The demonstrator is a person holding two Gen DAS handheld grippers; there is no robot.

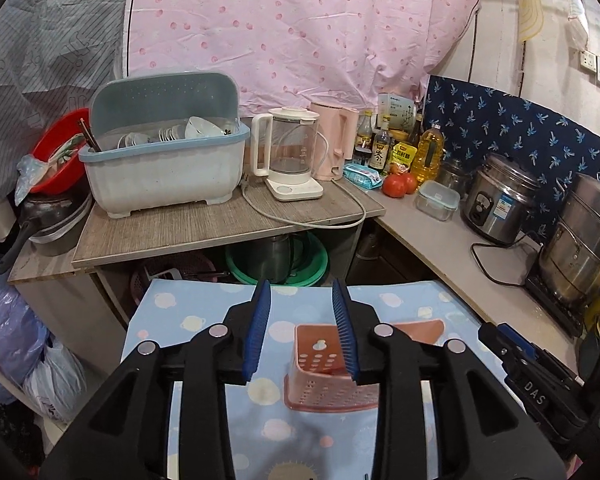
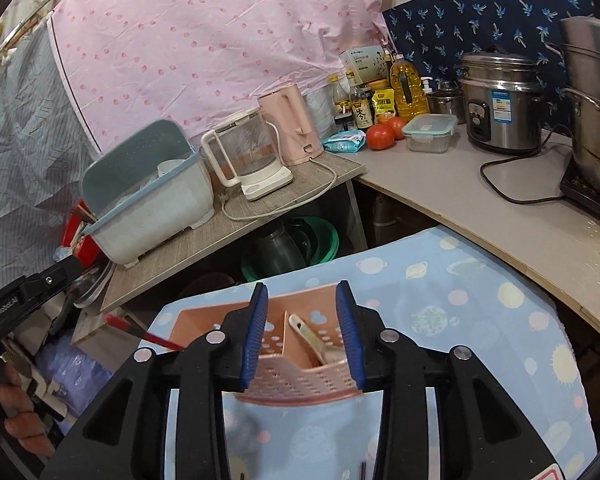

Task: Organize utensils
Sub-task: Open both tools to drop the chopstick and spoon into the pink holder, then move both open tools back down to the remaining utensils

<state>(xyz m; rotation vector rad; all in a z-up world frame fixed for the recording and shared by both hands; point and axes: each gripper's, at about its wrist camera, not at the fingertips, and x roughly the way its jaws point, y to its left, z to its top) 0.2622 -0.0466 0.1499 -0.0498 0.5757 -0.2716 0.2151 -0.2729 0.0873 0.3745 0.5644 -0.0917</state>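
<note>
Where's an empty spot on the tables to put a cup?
Bare wood lies in front of the dish rack and glass kettle. The pale counter is free before the rice cooker, apart from its cord. It's crowded around the bottles and tomatoes.

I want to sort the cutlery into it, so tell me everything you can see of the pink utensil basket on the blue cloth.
The pink utensil basket looks like moulded plastic, rectangular, with walls pierced by rows of small holes and a higher back panel. An inner wall divides it into compartments. It stands upright on the blue patterned cloth. A pale utensil leans tilted in the right compartment; the left one looks empty as far as it shows. The right gripper frames it with open jaws, not pressing on it.
</note>
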